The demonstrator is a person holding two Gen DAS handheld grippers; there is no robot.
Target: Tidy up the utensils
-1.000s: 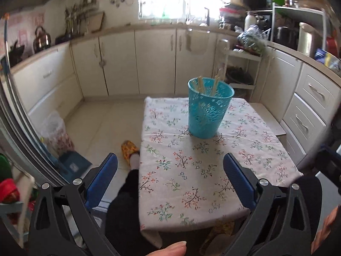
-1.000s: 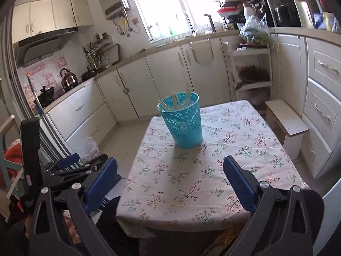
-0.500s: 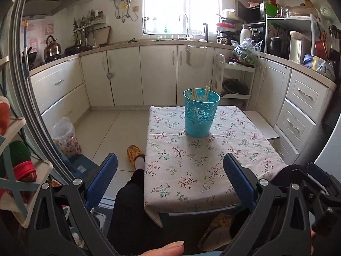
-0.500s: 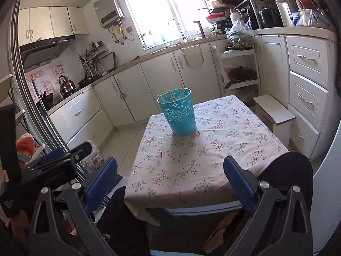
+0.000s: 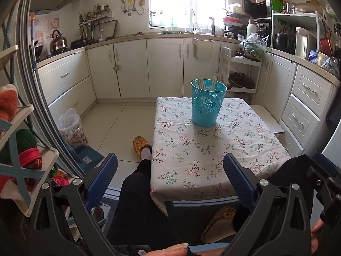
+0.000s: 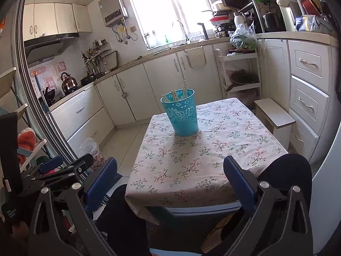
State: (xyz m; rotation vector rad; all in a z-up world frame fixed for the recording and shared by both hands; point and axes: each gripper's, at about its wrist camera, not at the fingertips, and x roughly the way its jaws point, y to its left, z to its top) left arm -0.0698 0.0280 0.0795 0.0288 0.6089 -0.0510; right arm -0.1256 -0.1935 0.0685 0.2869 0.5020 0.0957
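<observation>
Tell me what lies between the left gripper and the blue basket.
Only bare floral tablecloth lies between the left gripper and the blue basket, seen in the left wrist view.

I face a kitchen lined with cream base cabinets (image 5: pixel 132 70) under a pale countertop (image 5: pixel 170 34). A bright window (image 5: pixel 187 0) above the sink faucet (image 5: pixel 192 19) floods the room with daylight. A water heater (image 6: pixel 113 10) hangs on the white wall. A kettle (image 5: pixel 58 42) sits on the stove below a range hood (image 6: pixel 51 42). The floor (image 5: pixel 119 123) is pale tile. A low table carries a floral tablecloth (image 5: pixel 213 149).
</observation>
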